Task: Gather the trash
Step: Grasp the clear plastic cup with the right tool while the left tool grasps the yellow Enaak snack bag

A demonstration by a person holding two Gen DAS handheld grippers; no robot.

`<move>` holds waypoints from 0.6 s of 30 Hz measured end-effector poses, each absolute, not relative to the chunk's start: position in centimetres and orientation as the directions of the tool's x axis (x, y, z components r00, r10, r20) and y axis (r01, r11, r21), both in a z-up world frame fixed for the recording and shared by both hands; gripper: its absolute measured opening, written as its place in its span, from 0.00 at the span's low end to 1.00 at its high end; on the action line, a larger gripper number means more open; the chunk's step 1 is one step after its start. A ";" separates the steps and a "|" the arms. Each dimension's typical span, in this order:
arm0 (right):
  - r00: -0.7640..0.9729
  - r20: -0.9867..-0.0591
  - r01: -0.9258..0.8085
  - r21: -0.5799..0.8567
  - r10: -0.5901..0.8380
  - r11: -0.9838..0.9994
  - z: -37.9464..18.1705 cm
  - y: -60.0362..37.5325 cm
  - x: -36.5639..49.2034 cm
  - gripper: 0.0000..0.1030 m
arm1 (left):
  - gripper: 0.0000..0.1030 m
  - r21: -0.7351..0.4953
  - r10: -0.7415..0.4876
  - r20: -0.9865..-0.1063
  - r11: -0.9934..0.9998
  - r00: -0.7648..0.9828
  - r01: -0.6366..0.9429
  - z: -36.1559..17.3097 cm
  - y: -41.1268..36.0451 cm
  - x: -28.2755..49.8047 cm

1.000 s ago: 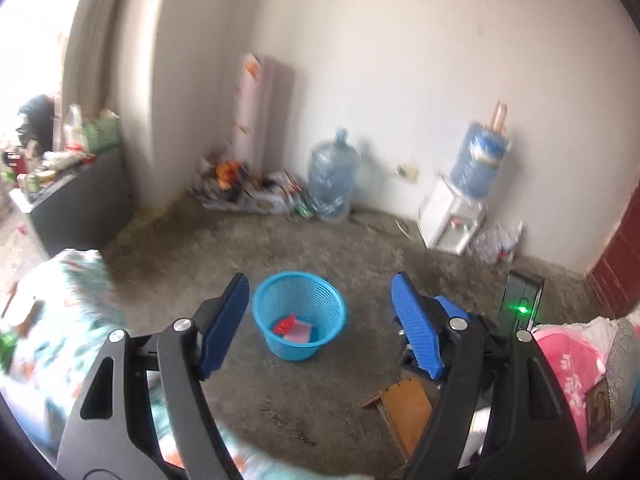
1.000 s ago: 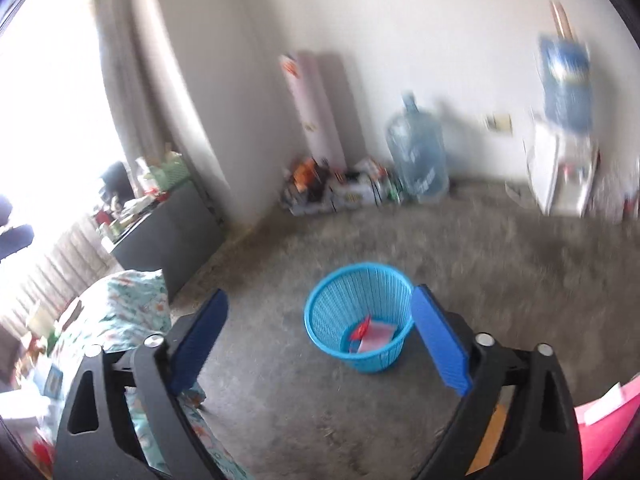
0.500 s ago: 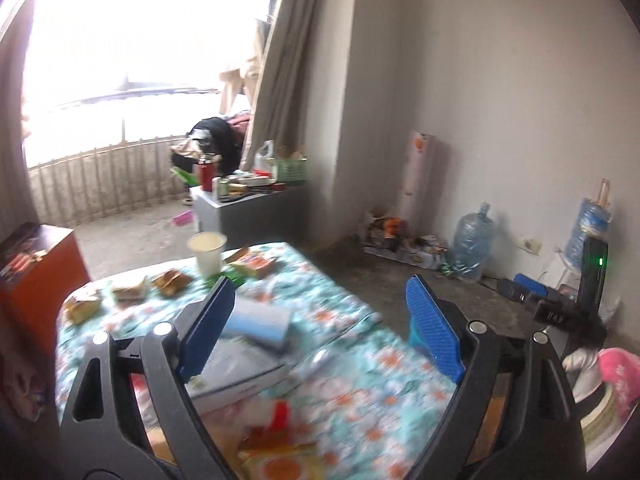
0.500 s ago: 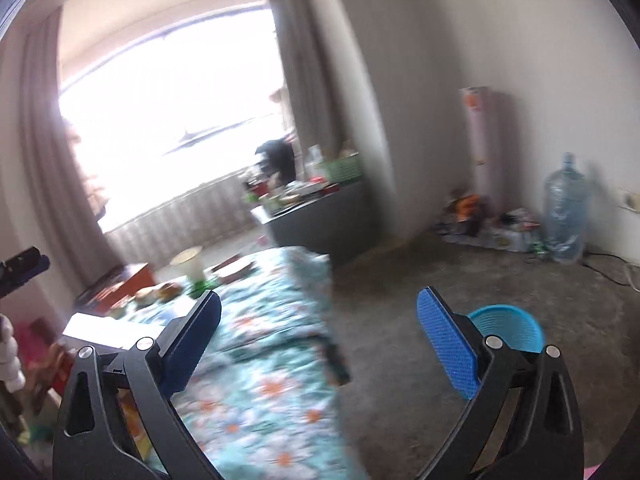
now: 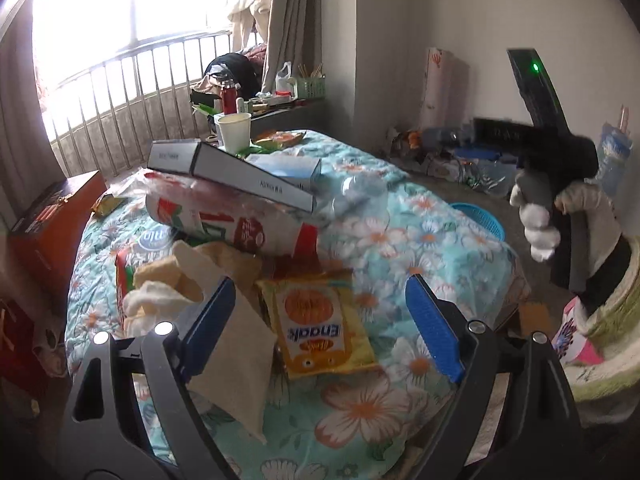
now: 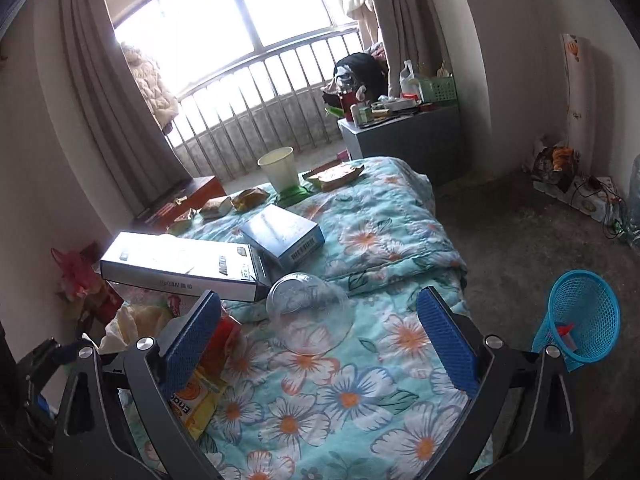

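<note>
While both grippers gape wide and empty, the left gripper frames a snack packet; the right gripper frames a clear cup.

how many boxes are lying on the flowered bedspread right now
2. The long grey box lies at the left, propped on the snack bags. The smaller blue box sits just right of it, touching. Clutter could hide others.

L hand-held gripper & R hand-held gripper: both jaws wide apart, nothing between.
</note>
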State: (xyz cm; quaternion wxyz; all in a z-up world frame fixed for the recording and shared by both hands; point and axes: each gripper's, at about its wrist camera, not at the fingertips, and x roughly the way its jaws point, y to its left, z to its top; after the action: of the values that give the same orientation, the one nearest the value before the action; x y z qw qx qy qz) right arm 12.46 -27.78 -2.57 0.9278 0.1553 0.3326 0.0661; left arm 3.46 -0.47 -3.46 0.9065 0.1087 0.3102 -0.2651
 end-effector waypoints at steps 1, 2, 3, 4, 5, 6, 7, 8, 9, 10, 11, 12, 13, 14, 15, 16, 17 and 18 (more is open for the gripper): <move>0.763 -0.603 -0.020 0.339 0.234 0.941 -2.9 -27.7 12.7 0.93 | 0.78 0.047 -0.413 -0.630 0.825 0.657 0.563 -4.0 -0.6 3.2; 0.758 -0.607 -0.022 0.343 0.239 0.939 -3.0 -27.6 12.8 0.93 | 0.78 0.088 -0.399 -0.644 0.809 0.653 0.581 -4.8 -0.9 2.8; 0.752 -0.613 -0.021 0.345 0.242 0.938 -3.2 -27.5 13.1 0.93 | 0.77 0.149 -0.377 -0.653 0.786 0.657 0.600 -5.7 -1.4 2.2; 0.748 -0.618 -0.019 0.346 0.243 0.938 -3.4 -27.4 13.3 0.93 | 0.75 0.190 -0.365 -0.659 0.765 0.657 0.615 -6.1 -1.8 1.8; 0.743 -0.623 -0.017 0.346 0.244 0.938 -3.5 -27.4 13.5 0.93 | 0.74 0.239 -0.352 -0.668 0.733 0.656 0.637 -6.8 -2.2 1.3; 0.740 -0.627 -0.015 0.347 0.244 0.938 -3.6 -27.4 13.6 0.93 | 0.73 0.286 -0.338 -0.675 0.700 0.656 0.654 -7.6 -2.7 0.9; 0.737 -0.631 -0.013 0.347 0.244 0.938 -3.7 -27.4 13.8 0.93 | 0.70 0.322 -0.331 -0.677 0.670 0.657 0.669 -8.2 -3.0 0.5; 0.735 -0.633 -0.011 0.348 0.244 0.938 -3.8 -27.4 13.9 0.93 | 0.70 0.353 -0.326 -0.680 0.639 0.657 0.683 -8.7 -3.4 0.1; 0.733 -0.635 -0.010 0.347 0.243 0.938 -3.8 -27.4 14.0 0.93 | 0.68 0.394 -0.314 -0.681 0.605 0.661 0.692 -9.3 -3.9 -0.2; 0.731 -0.638 -0.008 0.347 0.243 0.938 -3.9 -27.5 14.1 0.93 | 0.67 0.424 -0.301 -0.681 0.581 0.667 0.695 -9.8 -4.2 -0.3; 0.728 -0.641 -0.006 0.349 0.243 0.937 -4.0 -27.5 14.2 0.93 | 0.65 0.463 -0.279 -0.682 0.550 0.676 0.695 -10.5 -4.6 -0.4; 0.726 -0.643 -0.005 0.353 0.246 0.936 -4.2 -27.5 14.3 0.93 | 0.63 0.486 -0.267 -0.681 0.533 0.682 0.693 -10.9 -4.9 -0.3; 0.721 -0.646 -0.003 0.359 0.251 0.933 -4.3 -27.6 14.4 0.93 | 0.62 0.513 -0.253 -0.676 0.513 0.692 0.689 -11.4 -5.1 -0.2; 0.716 -0.650 -0.002 0.361 0.253 0.932 -4.5 -27.6 14.6 0.93 | 0.61 0.523 -0.248 -0.676 0.502 0.694 0.689 -11.6 -5.2 -0.2; 0.713 -0.653 -0.002 0.362 0.255 0.932 -4.6 -27.6 14.7 0.93 | 0.60 0.525 -0.252 -0.675 0.496 0.693 0.692 -11.6 -5.2 -0.2; 0.709 -0.658 -0.001 0.362 0.256 0.932 -4.8 -27.6 14.9 0.93 | 0.60 0.527 -0.255 -0.676 0.489 0.692 0.695 -11.6 -5.2 -0.2; 0.705 -0.661 0.000 0.363 0.257 0.932 -5.0 -27.5 15.0 0.93 | 0.60 0.529 -0.255 -0.677 0.483 0.690 0.698 -11.6 -5.2 -0.2; 0.702 -0.663 0.000 0.365 0.259 0.931 -5.1 -27.5 15.1 0.93 | 0.60 0.534 -0.254 -0.678 0.475 0.690 0.700 -11.6 -5.2 -0.2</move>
State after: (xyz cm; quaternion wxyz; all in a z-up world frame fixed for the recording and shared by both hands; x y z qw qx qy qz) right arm 15.07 -27.52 -5.09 0.9065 0.1712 0.3793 0.0714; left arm -0.21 -5.21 -11.58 0.8171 0.4210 0.2645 -0.2918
